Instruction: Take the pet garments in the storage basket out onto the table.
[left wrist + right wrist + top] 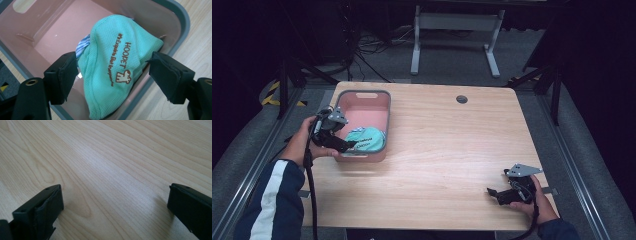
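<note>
a pale wooden table (447,150) stands in a dark room, and a pink bin with a grey rim (381,95) sits near its far left corner, a handle slot cut in its far wall. inside the bin, bunched against the near wall, lies a mint green mesh garment (112,67) with brown lettering that reads hoopet and a small printed figure beside it; a bit of blue and white striped cloth (82,45) pokes out from under its far side. the person's left hand (299,145) holds the left gripper (349,145) over the bin's near left corner, reaching in over the rim. in the left gripper view its two black jaws stand wide apart on either side of the green garment, the padded faces just beside the cloth; whether either pad actually touches the fabric i cannot tell, but nothing is pinched. over by the near right corner of the table the right hand (532,202) holds the right gripper (492,192) low over bare wood, pointing toward the left. in the right gripper view its jaws are spread wide with wood grain between them. a round grey grommet hole (461,99) sits near the table's far edge, well apart from both grippers. a cable (312,195) trails from the left gripper down past the near edge.
</note>
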The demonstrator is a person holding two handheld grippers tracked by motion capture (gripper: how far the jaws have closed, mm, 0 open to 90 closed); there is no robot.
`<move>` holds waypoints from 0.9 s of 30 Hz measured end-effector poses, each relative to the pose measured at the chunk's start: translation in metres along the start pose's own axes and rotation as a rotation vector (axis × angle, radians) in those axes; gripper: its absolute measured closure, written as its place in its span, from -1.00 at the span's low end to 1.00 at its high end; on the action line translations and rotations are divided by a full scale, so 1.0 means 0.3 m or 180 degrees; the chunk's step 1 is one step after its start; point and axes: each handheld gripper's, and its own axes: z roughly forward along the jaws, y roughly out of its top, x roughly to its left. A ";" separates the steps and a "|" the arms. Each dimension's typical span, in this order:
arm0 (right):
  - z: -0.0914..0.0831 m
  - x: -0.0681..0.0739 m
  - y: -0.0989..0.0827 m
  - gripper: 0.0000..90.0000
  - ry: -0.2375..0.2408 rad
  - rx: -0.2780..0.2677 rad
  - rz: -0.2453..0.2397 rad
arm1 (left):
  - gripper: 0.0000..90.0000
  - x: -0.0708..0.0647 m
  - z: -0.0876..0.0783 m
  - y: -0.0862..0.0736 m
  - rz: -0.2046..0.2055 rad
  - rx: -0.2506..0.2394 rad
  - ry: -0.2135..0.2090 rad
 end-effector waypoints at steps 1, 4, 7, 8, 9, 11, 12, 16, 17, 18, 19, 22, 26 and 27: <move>0.000 0.000 0.000 -0.99 0.0000 0.0000 0.0000 | -0.48 0.007 0.008 0.007 -0.0005 0.0019 0.0015; 0.000 0.000 0.000 -0.99 0.0000 0.0000 0.0000 | -0.48 0.027 0.033 0.023 -0.0010 0.0123 -0.0023; 0.000 0.000 0.000 -0.99 0.0000 -0.0001 0.0000 | -0.48 0.041 0.057 0.035 -0.0001 0.0213 -0.0043; 0.000 0.000 0.000 -0.99 0.0000 0.0000 0.0001 | -0.48 0.043 0.070 0.038 0.0005 0.0263 -0.0041; 0.000 0.000 0.000 -0.99 0.0000 0.0000 0.0000 | -0.48 0.045 0.079 0.040 0.0020 0.0296 -0.0069; 0.000 0.000 0.000 -0.99 0.0000 0.0000 0.0000 | -0.48 0.046 0.090 0.041 0.0018 0.0314 -0.0096; 0.000 0.000 0.000 -0.99 0.0000 0.0000 0.0000 | -0.48 0.048 0.100 0.044 0.0031 0.0345 -0.0092; 0.000 0.000 0.000 -0.99 0.0000 0.0000 -0.0001 | -0.48 0.061 0.133 0.050 0.0068 0.0448 -0.0090; 0.000 0.000 0.000 -0.99 0.0000 -0.0001 0.0000 | -0.48 0.066 0.141 0.052 0.0036 0.0468 -0.0113; 0.000 0.000 0.000 -0.99 0.0000 0.0000 0.0000 | -0.48 0.072 0.147 0.055 0.0010 0.0504 -0.0141; 0.000 0.000 0.000 -0.99 0.0000 0.0000 0.0000 | -0.48 0.080 0.161 0.061 0.0022 0.0556 -0.0124; 0.000 0.000 0.000 -0.99 0.0000 0.0000 0.0000 | -0.49 0.090 0.176 0.069 0.0010 0.0608 -0.0161; 0.000 0.000 0.000 -0.99 0.0000 0.0000 0.0000 | -0.49 0.093 0.220 0.097 0.0061 0.0730 -0.0205; 0.000 0.000 0.000 -0.99 0.0000 0.0000 0.0000 | -0.49 0.094 0.228 0.101 0.0054 0.0777 -0.0237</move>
